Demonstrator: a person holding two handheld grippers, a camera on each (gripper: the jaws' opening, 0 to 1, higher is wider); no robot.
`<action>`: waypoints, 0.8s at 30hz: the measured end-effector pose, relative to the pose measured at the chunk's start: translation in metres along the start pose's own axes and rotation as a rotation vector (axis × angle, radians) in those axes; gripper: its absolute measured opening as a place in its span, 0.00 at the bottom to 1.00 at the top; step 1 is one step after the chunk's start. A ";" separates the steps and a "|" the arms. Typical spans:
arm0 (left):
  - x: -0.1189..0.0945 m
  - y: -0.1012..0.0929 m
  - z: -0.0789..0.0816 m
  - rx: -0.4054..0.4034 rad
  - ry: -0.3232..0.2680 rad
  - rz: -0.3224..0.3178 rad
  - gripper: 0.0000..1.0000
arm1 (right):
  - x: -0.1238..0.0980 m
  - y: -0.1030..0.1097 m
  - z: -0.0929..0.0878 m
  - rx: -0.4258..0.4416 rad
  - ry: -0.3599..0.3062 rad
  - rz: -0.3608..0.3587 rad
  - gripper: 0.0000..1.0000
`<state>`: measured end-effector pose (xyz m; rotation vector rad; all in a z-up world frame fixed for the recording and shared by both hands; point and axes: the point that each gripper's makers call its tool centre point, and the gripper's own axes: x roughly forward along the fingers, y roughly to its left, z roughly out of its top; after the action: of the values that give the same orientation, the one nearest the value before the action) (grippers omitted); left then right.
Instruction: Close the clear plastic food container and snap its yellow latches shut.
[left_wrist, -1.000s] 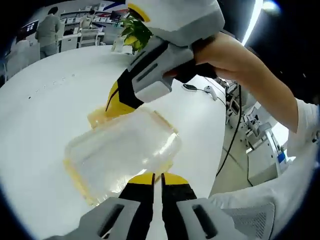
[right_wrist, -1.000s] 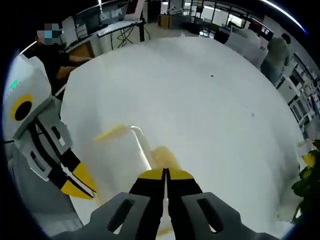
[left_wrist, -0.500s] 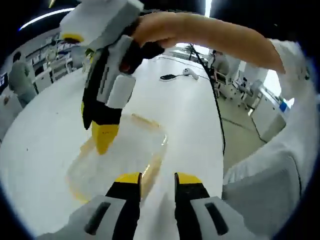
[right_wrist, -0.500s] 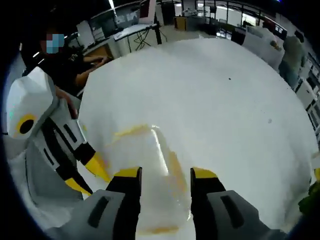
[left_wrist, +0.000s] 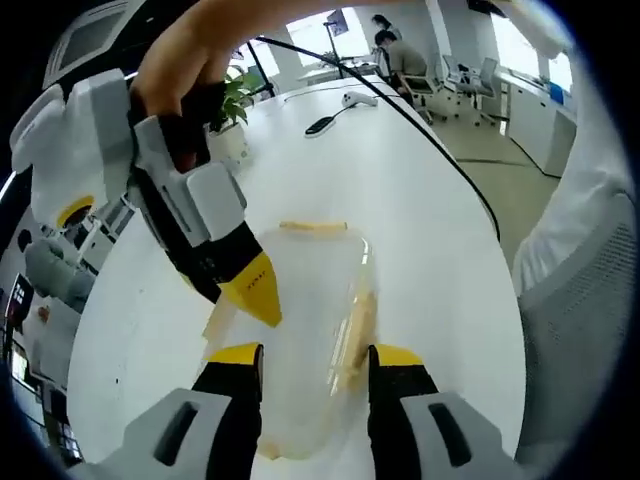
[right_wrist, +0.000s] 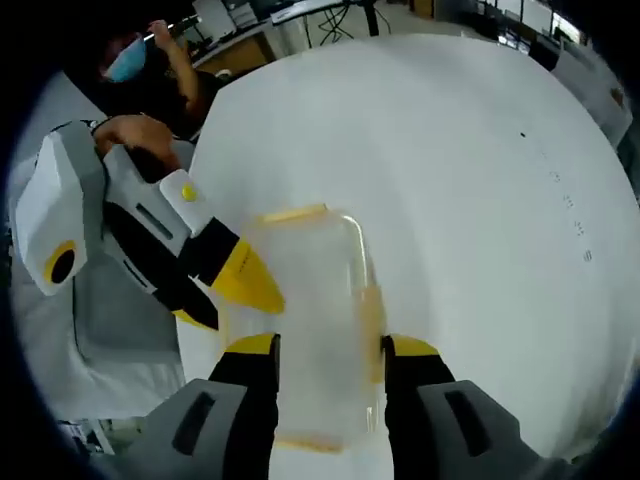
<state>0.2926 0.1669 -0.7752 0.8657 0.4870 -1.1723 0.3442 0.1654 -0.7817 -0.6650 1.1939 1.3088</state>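
Both pairs of jaws, pressed together a second ago, now stand spread, and each camera has swung so that the container lies lengthwise ahead of it. Seen from the left gripper view, the left gripper (left_wrist: 310, 355) is open with its yellow tips set either side of the near end of the clear plastic food container (left_wrist: 305, 330), holding nothing; whether the tips touch the plastic I cannot tell. The right gripper (left_wrist: 250, 290) comes in from the left of that view, gripped by a hand (left_wrist: 185, 45), its yellow tip resting at the container's left edge. From the right gripper view, the right gripper (right_wrist: 330, 348) is likewise open, its jaws straddling the near end of the container (right_wrist: 315, 300), with a yellow latch (right_wrist: 293, 214) along the far end and another (right_wrist: 372, 310) down the right side. The left gripper (right_wrist: 235, 280) reaches in from the left, its yellow tips at the container's left side. The container sits flat on a white table (right_wrist: 450, 180). On the table's far part lie a black cable (left_wrist: 400, 105) and a dark remote-like object (left_wrist: 322, 124), with a green plant (left_wrist: 235, 90) beyond. Desks, chairs and a seated person (left_wrist: 395, 55) fill the bright office behind.
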 end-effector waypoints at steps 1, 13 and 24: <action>0.000 0.000 0.000 0.015 0.009 0.008 0.36 | 0.000 0.001 -0.001 -0.004 0.005 0.005 0.39; 0.002 -0.002 0.000 0.016 0.044 0.013 0.33 | 0.003 0.008 -0.004 -0.011 0.036 0.058 0.36; 0.003 -0.008 0.001 0.093 0.067 0.014 0.31 | 0.008 0.009 -0.007 0.011 0.070 0.096 0.33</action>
<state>0.2859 0.1639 -0.7794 0.9898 0.4836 -1.1630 0.3328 0.1639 -0.7890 -0.6563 1.3025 1.3673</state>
